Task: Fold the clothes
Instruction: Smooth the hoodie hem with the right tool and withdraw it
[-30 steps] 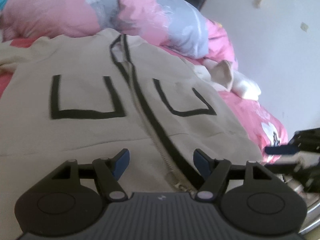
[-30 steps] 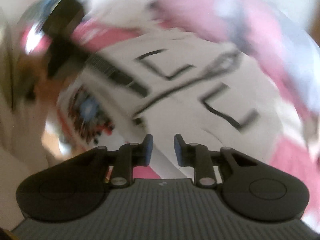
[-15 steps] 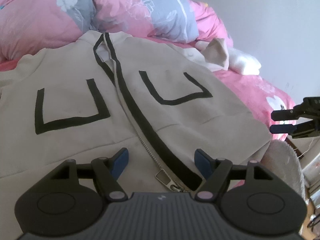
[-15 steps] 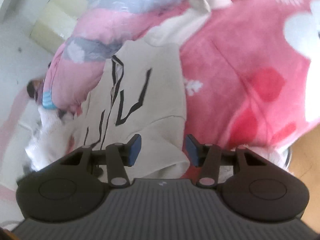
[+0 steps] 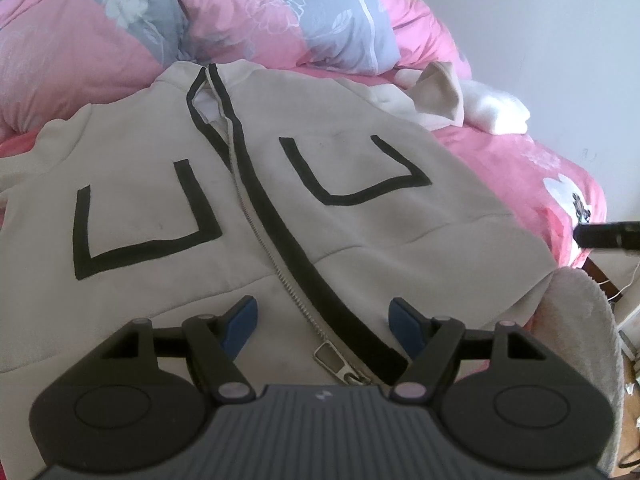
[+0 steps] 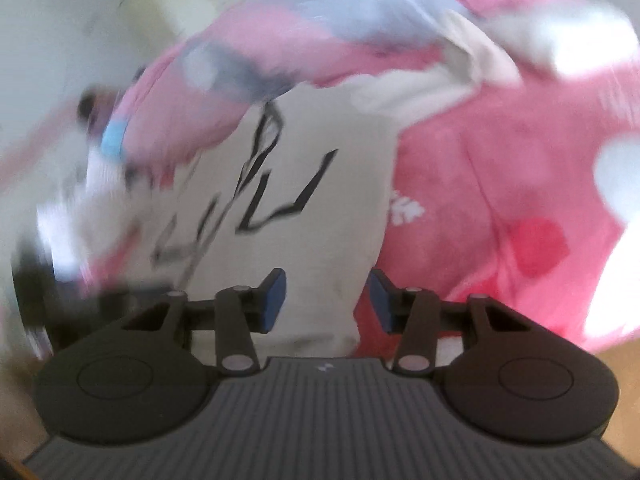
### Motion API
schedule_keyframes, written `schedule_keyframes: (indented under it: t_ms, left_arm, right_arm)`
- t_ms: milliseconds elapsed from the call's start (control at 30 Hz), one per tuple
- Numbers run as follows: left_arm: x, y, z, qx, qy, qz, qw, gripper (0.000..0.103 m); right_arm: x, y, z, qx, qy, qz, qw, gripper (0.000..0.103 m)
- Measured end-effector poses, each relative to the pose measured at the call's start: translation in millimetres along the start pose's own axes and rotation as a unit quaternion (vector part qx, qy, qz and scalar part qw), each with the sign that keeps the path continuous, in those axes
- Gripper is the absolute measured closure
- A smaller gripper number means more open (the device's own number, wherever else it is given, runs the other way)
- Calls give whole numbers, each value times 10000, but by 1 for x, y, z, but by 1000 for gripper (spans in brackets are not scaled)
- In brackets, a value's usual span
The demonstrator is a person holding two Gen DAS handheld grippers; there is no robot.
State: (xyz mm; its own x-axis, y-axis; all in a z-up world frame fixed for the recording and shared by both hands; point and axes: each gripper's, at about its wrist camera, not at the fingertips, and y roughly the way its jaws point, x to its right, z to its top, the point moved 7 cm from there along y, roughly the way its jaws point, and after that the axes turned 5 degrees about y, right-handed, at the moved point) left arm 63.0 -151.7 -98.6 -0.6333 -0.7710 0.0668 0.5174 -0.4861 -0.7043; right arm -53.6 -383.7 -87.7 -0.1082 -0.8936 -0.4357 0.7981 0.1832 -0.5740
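Observation:
A cream zip-up jacket [image 5: 360, 216] with black trim and two black pocket outlines lies front-up on the bed, its zip closed. My left gripper [image 5: 324, 316] is open just above the hem, its blue pads either side of the zipper pull [image 5: 332, 360], touching nothing. One dark fingertip of the right gripper [image 5: 608, 234] shows at the far right edge. In the blurred right wrist view, my right gripper [image 6: 326, 296] is over the jacket's [image 6: 320, 200] side hem corner. Its jaws are closing; the cloth edge lies between the pads but they do not press it.
A pink and grey floral quilt [image 5: 240, 12] is bunched behind the collar. Beige and white clothes [image 5: 496, 112] lie heaped at the back right on the pink sheet [image 5: 540, 168]. A grey fluffy cloth [image 5: 580, 320] hangs at the bed's near right corner, wooden floor [image 6: 620, 360] beyond.
The right gripper has rolled and swung in low over the jacket's side hem, its jaws widening and then narrowing. The left gripper shifted a little along the hem and stayed open.

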Motion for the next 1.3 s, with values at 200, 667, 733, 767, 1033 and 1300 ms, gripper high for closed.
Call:
schedule_keyframes:
  t_ms: [200,667,733,767,1033,1300]
  left_arm:
    - [0,0,0,-20,-7,7,10000,29]
    - [0,-1,-1,-5,-53,22,10000,29]
    - [0,-1,-1,-4,-57,21,10000,29]
    - [0,-1,-1,-4,-56,21,10000,29]
    - [0,-1,-1,-6,-38,26,10000,29]
    - [-1,-1,-1,-1,-28,19,10000,29]
  right_arm:
    - [-17,4,-18,-397,-1678,-490,9838,88]
    - [-9,34,-30,-1068,-2534,-736,9586,90]
    - [-8,39,-32,-1082,-2519,-708,9591,90]
    - [-8,39,-32,-1051,-2497,-686,9602,91]
    - [-17,19,-30,-588,-2396,-481,9679,102]
    - [-46,-1,-46,-614,-2817,-42,9575,103]
